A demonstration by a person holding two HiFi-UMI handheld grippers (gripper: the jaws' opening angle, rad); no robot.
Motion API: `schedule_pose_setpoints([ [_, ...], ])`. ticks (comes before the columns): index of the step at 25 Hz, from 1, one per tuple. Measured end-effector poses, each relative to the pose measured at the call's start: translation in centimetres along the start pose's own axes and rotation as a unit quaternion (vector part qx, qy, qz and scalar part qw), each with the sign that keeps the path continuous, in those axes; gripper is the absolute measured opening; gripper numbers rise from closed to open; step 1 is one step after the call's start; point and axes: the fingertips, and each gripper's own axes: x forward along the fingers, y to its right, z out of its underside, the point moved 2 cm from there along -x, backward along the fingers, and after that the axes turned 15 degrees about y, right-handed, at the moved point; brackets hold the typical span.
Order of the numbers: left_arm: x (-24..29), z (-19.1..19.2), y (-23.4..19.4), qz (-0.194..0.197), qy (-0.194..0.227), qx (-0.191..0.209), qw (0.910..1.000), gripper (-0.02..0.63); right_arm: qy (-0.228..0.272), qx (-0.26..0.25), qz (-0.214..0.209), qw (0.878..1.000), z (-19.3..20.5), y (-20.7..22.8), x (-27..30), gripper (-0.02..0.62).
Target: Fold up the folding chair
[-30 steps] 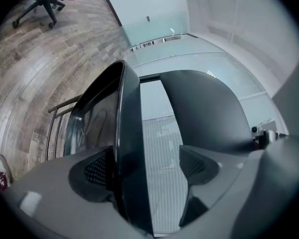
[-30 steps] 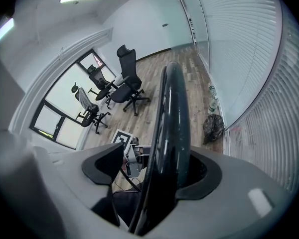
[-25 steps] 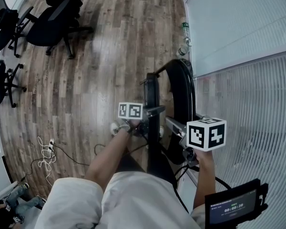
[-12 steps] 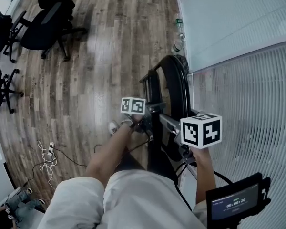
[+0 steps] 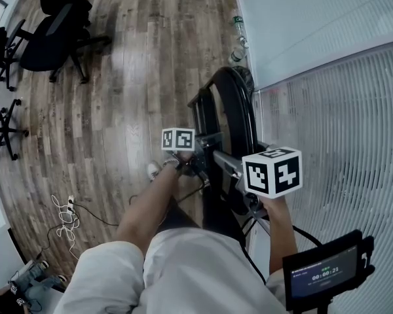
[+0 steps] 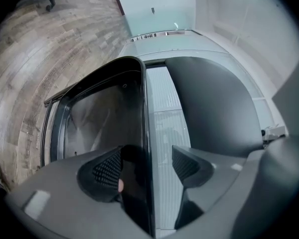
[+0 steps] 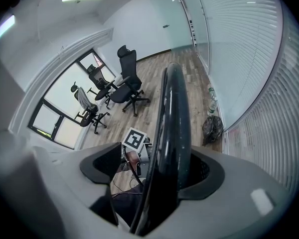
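Holding both tools astride folding chair (image 7: 174,116), neither clamped: right tool (image 7: 154,168) jaws just opening wide around rim, left tool (image 6: 148,166) jaws just closing, frame edge between. I see chair standing on wood floor (image 5: 137,77), just beside blinds (image 5: 340,110).

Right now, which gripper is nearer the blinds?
Right. The right gripper, jaws just opening around the folding chair, is on its side toward the blinds; the left gripper, jaws just closing around the chair's frame, is on the open-floor side.
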Motion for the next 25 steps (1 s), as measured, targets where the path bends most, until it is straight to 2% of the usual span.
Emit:
schedule_pose_setpoints([
  [7,0.0,0.3,-0.3,0.007,0.007,-0.002,1.0000,0.298,0.000,0.002,0.003,1.000,0.2,0.4,-0.2,0.339],
  [9,-0.2,0.2,-0.6,0.003,0.007,0.011,0.9999,0.257,0.003,0.006,0.004,1.000,0.1,0.4,-0.1,0.331],
  [13,-0.2,0.3,-0.8,0.004,-0.008,0.027,0.9996,0.249,0.004,0.013,0.006,1.000,0.2,0.5,0.1,0.313],
  [19,-0.2,0.1,-1.1,0.011,-0.004,0.013,0.9998,0.242,0.000,0.004,0.015,1.000,0.3,0.9,0.3,0.295],
  [25,-0.2,0.1,-1.4,0.013,-0.007,0.015,0.9998,0.241,-0.004,0.003,0.021,1.000,0.5,1.2,0.8,0.273],
])
